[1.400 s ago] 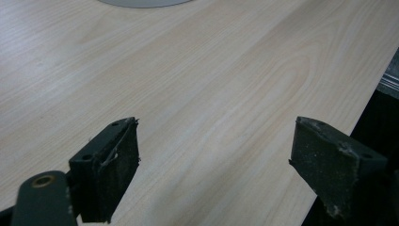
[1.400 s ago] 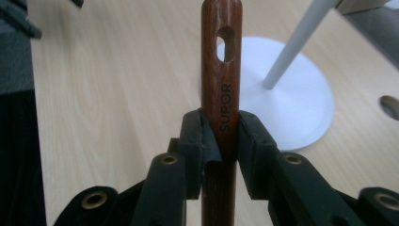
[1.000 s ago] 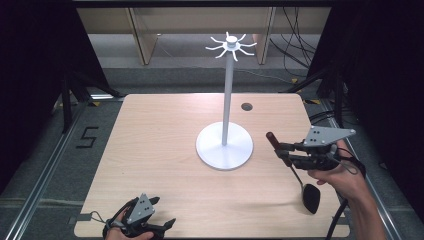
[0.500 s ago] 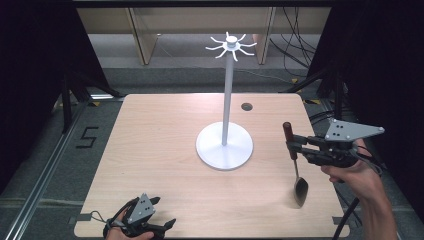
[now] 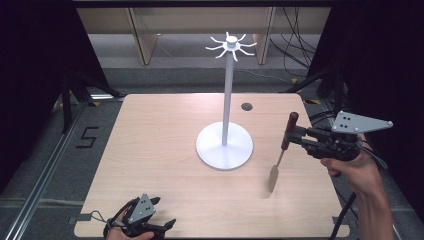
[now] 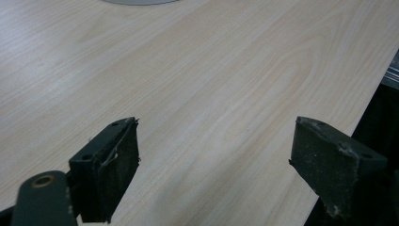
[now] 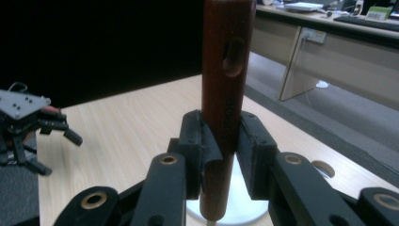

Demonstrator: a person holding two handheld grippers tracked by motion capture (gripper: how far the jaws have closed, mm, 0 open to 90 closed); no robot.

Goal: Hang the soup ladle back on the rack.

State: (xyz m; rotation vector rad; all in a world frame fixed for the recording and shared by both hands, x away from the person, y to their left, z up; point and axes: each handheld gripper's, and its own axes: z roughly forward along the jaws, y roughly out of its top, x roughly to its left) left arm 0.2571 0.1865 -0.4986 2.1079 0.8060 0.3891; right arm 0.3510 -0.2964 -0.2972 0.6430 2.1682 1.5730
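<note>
1. Nearest us, our left gripper (image 5: 159,227) rests at the table's (image 5: 150,150) front edge, jaws spread wide and empty.
2. Our right gripper (image 5: 296,134) clenches the spatula's (image 5: 280,155) wooden handle, blade hanging above the tabletop.
3. Farther off stands the white hook stand (image 5: 227,95); next, we judge, comes lifting the handle's hole (image 7: 234,55) onto a hook.

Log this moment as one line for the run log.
right claw: shut on spatula handle | spatula: hanging blade-down above table | left claw: open, empty | hook stand: nothing hung

Right tool (image 5: 295,134) clamped shut and raised; left tool (image 5: 162,212) open, resting low.
</note>
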